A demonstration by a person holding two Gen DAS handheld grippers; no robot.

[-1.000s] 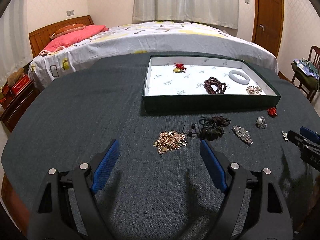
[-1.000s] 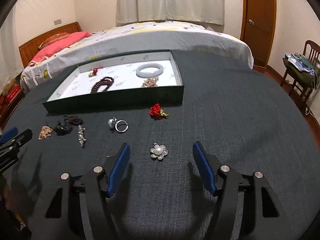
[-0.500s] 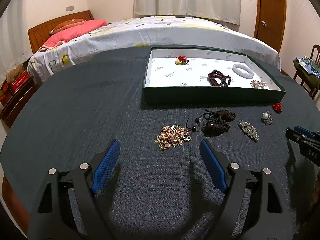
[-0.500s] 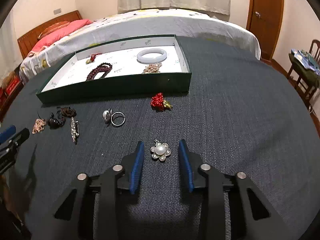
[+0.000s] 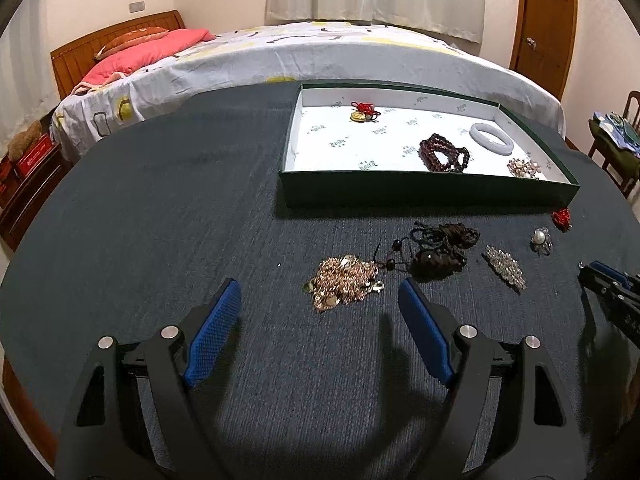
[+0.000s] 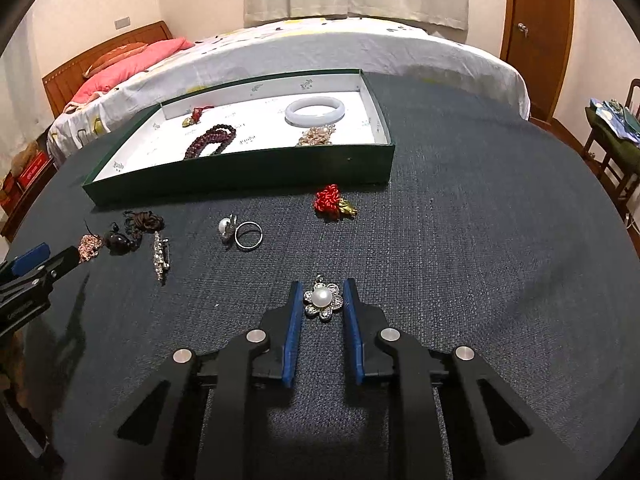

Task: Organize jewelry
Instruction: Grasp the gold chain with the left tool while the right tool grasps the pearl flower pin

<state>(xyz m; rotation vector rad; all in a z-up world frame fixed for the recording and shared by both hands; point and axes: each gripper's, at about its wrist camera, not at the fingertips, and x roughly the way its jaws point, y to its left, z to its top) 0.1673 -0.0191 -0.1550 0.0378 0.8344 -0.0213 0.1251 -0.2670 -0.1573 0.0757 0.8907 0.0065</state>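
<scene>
A: Since half a second ago, the right gripper (image 6: 320,300) has narrowed around the pearl flower brooch (image 6: 323,300) on the table (image 6: 480,260); contact unclear.
B: Pickup looks imminent, then the tray (image 6: 240,168). Left gripper (image 5: 320,300)?
A: Wide, empty, hovering behind the gold chain (image 5: 344,282).

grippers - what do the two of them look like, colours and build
Both tongs, the left gripper and the right gripper, share one build: matte black plastic arms with triangular cut-outs, round silver rivets at the joints, and long flat fingers faced with blue textured pads. No cables, sleeves or legible markings are visible.
</scene>
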